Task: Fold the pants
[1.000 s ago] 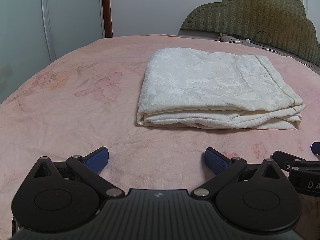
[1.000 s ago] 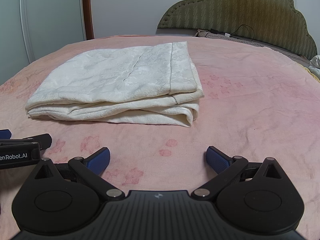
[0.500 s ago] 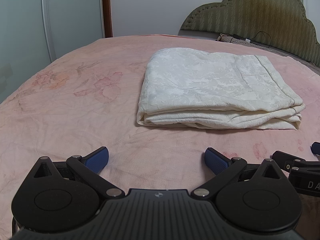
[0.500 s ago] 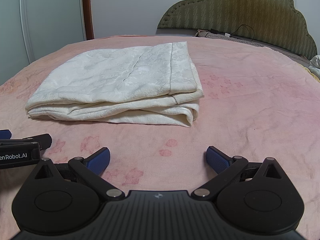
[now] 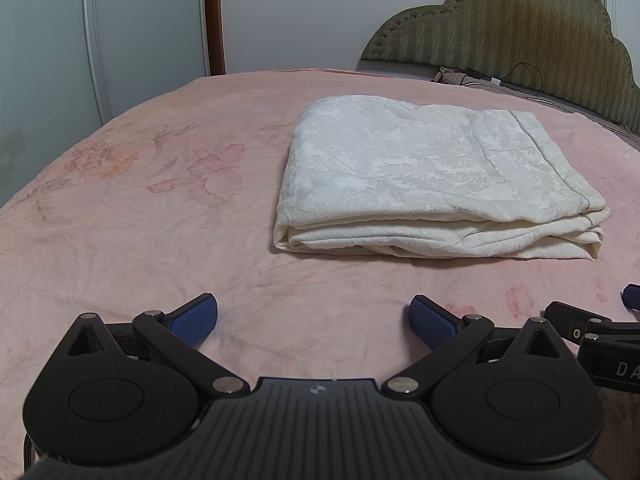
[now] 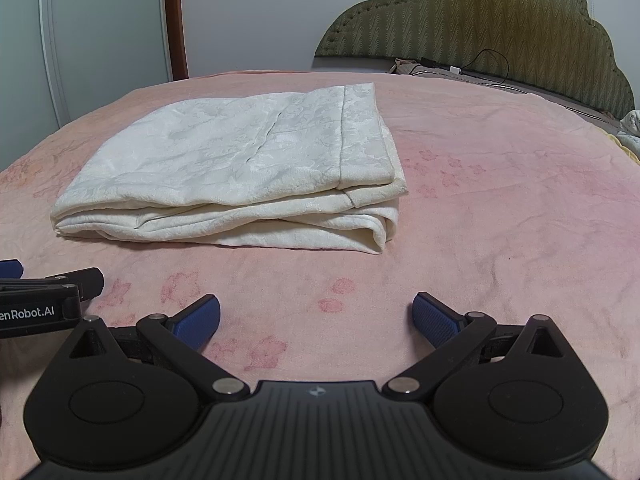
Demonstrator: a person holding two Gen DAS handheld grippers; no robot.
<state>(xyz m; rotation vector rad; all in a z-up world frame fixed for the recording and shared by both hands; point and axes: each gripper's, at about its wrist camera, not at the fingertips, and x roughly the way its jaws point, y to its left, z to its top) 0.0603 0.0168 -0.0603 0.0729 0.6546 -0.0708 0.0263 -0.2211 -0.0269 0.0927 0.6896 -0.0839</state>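
Note:
The cream-white pants [image 5: 432,176] lie folded into a thick flat rectangle on the pink bed, with stacked layers showing along the near edge. In the right wrist view the same pants [image 6: 240,172] sit left of centre. My left gripper [image 5: 314,318] is open, low over the blanket, a short way in front of the pile and holding nothing. My right gripper [image 6: 316,318] is open too, empty, just short of the pile's right corner. Each gripper shows at the edge of the other's view: the right one [image 5: 592,328], the left one [image 6: 48,288].
A pink floral blanket [image 5: 140,208] covers the bed. An olive padded headboard [image 6: 480,24] stands at the back right, with a cable and charger [image 6: 456,70] below it. White wardrobe doors [image 5: 52,40] and a brown door frame [image 5: 214,16] stand beyond the bed's left edge.

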